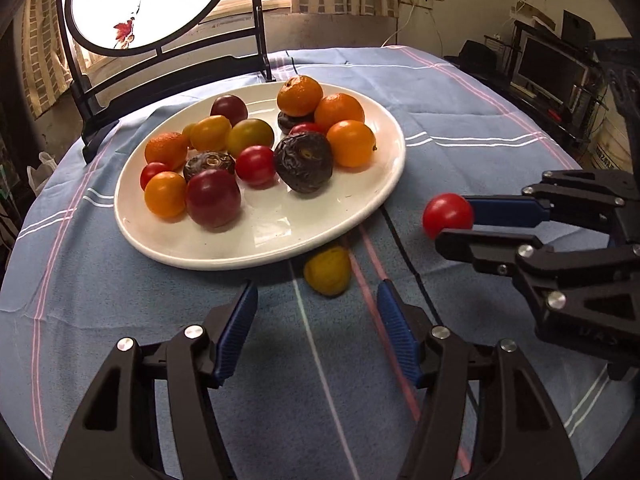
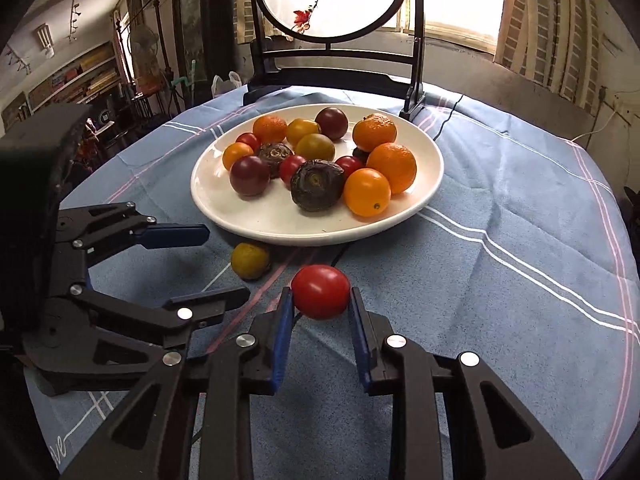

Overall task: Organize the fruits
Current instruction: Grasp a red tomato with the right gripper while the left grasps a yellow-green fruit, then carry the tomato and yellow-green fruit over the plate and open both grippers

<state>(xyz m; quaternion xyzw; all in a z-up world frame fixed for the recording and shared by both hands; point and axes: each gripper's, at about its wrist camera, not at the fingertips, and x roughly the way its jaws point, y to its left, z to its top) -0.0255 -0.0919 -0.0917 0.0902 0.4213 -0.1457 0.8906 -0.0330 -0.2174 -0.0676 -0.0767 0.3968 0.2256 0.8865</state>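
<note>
A round table (image 2: 500,208) wears a blue striped cloth. On it sits a big white plate (image 2: 430,168) full of fruit. The right claw (image 2: 320,300) is clamped on a red tomato (image 2: 320,291), one pad on each side, near the plate's front edge. The left claw (image 1: 318,312) stands apart, holding nothing; a small yellow fruit (image 1: 328,270) lies on the cloth just past its tips (touching neither pad). Only the left view shows a dark screen (image 1: 552,70); only the right shows shelves (image 2: 76,76).
</note>
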